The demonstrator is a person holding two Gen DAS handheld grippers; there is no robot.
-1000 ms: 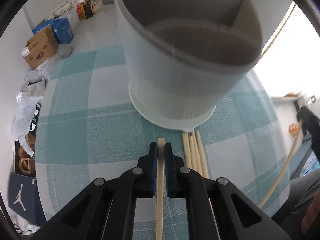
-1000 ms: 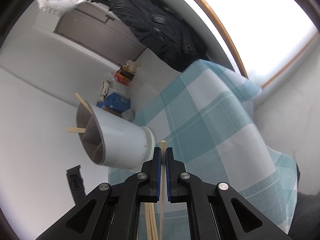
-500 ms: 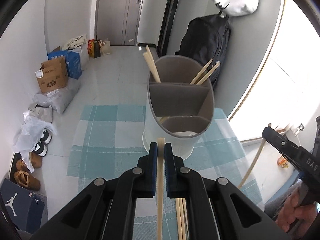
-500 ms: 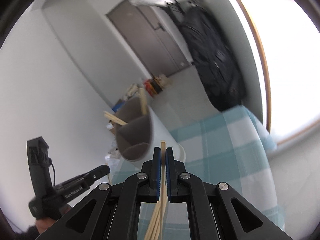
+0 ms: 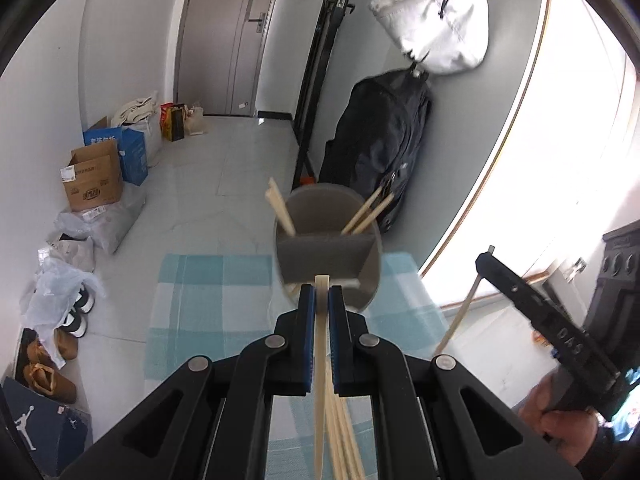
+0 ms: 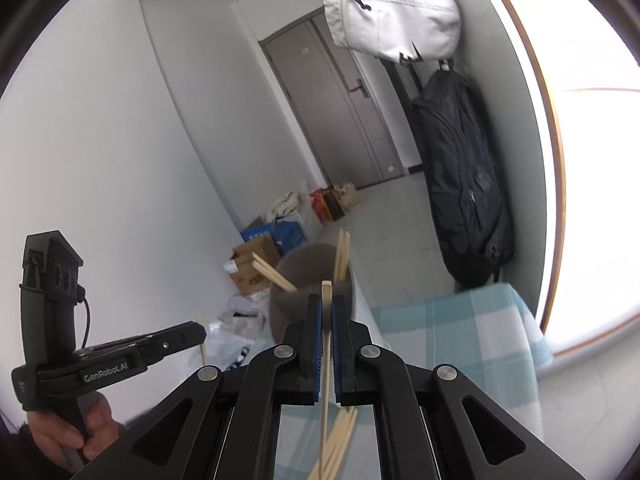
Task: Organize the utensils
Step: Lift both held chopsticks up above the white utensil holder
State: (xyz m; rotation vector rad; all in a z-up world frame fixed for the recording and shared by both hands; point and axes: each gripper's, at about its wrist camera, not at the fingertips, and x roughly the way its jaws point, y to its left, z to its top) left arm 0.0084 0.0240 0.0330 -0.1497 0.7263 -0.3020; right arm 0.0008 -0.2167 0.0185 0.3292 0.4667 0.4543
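Note:
A round grey utensil holder point(image 5: 328, 256) with divided compartments stands on the teal checked tablecloth point(image 5: 208, 288); it also shows in the right wrist view point(image 6: 308, 292). Several wooden chopsticks point(image 5: 362, 212) stick up from its far compartments. My left gripper point(image 5: 321, 296) is shut on one wooden chopstick point(image 5: 320, 360), raised above the table just before the holder. My right gripper point(image 6: 326, 304) is shut on another chopstick point(image 6: 325, 360), also raised. Several loose chopsticks point(image 5: 344, 432) lie on the cloth below the grippers. Each gripper appears in the other's view.
A black backpack point(image 5: 376, 144) and a white bag point(image 5: 440, 20) hang on the wall behind the table. Cardboard boxes point(image 5: 92, 180), bags and shoes point(image 5: 48, 376) lie on the floor at left. A bright window is at right.
Both grippers have lifted up and back from the table with their chopsticks. The holder, close a second ago, is now farther and seen from above.

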